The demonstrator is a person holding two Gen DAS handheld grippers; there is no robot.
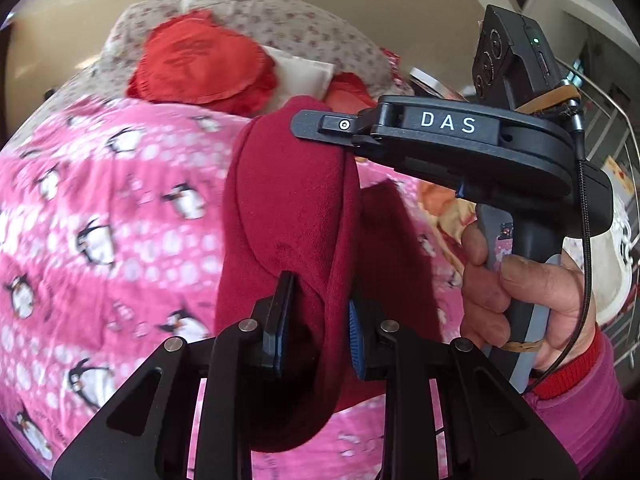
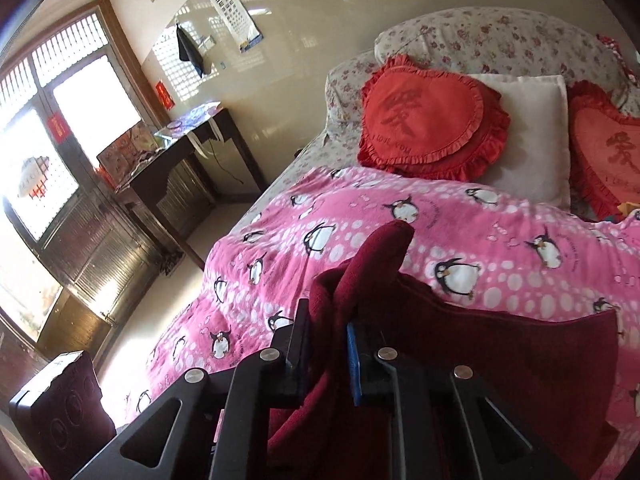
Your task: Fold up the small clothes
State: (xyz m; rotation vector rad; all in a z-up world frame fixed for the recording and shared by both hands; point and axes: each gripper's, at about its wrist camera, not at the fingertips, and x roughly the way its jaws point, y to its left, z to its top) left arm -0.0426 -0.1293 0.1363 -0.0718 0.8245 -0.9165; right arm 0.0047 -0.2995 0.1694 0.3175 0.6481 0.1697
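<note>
Left wrist view shows the left tool pinching a fold of the dark red garment, which hangs lifted above the pink penguin blanket on the bed. Beside it the right tool, gripped by a hand in a pink sleeve, clamps the garment's upper edge. Right wrist view has that tool pressed onto bunched red cloth, with heart-shaped red cushions and a white pillow further up the bed.

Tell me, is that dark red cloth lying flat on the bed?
No. The cloth hangs bunched, pinched by the left gripper and right gripper above the blanket.
</note>
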